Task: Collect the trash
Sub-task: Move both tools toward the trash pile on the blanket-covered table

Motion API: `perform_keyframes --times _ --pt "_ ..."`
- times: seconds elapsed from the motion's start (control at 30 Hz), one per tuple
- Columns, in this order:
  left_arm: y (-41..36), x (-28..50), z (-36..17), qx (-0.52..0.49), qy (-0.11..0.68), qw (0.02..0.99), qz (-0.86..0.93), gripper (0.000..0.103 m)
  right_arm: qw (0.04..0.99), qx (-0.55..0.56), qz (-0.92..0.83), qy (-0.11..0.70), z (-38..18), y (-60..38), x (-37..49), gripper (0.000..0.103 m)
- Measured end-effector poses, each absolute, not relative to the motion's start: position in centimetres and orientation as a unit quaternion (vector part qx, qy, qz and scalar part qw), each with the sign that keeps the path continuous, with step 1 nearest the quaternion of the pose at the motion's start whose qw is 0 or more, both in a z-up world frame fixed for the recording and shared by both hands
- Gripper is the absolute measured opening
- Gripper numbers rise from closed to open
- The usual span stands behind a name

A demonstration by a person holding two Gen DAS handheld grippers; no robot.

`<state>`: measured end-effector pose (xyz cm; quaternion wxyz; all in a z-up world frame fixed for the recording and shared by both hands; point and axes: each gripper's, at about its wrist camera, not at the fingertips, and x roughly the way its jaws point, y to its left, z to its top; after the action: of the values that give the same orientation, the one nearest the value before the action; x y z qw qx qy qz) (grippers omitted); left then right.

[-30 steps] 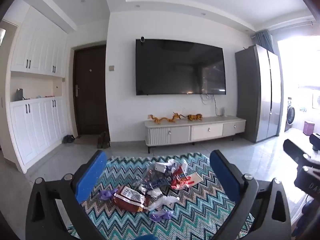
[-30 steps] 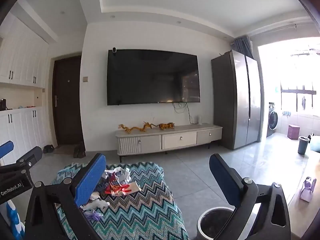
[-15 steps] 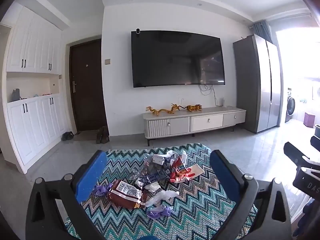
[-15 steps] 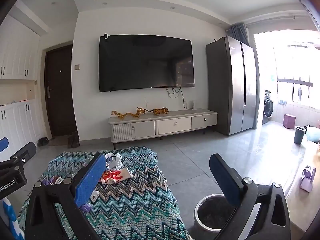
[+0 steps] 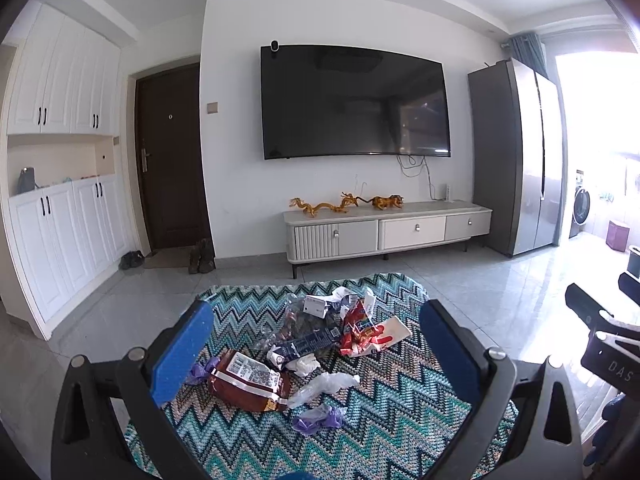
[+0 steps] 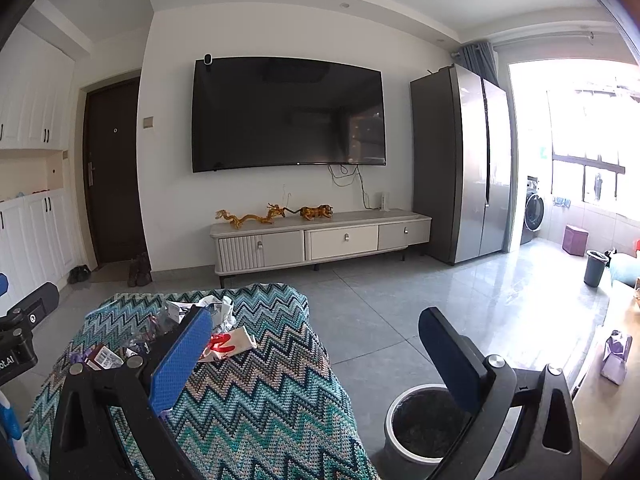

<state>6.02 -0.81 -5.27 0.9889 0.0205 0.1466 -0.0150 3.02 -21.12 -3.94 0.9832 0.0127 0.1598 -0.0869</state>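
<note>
A heap of trash lies on a zigzag-patterned cloth (image 5: 400, 420): a brown snack bag (image 5: 248, 384), a dark blue wrapper (image 5: 308, 342), a red and white wrapper (image 5: 372, 334), white plastic (image 5: 324, 384) and purple scraps (image 5: 318, 418). My left gripper (image 5: 316, 348) is open and empty, held above and before the heap. My right gripper (image 6: 316, 352) is open and empty over the cloth's right edge (image 6: 320, 360). A grey bin with a dark liner (image 6: 424, 424) stands on the floor below its right finger. The red and white wrapper (image 6: 224, 344) shows beside its left finger.
A white TV cabinet (image 5: 384, 232) and a wall TV (image 5: 352, 104) face me. A tall grey fridge (image 5: 516, 160) stands right, white cupboards (image 5: 56, 220) and a dark door (image 5: 168, 160) left. A second dark bin (image 6: 595, 268) stands at the far right. A purple bag (image 6: 616, 356) lies on a wooden surface.
Both grippers have tilted down and moved slightly forward; the trash heap and the bin now sit higher and larger in view. Both stay open and empty.
</note>
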Motion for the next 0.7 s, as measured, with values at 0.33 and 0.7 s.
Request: perform_keyframes --times 0.33,0.7 --pt "-2.0 7.9 -6.2 0.034 0.174 0.983 -0.042 0.103 0.980 0.002 -0.089 0.180 -5.5 -21.2 5.4 0.103" --pt "-2.4 11.7 -8.7 0.037 0.224 0.973 -0.047 0.103 0.974 0.013 -0.095 0.205 -8.0 -22.5 8.5 0.103"
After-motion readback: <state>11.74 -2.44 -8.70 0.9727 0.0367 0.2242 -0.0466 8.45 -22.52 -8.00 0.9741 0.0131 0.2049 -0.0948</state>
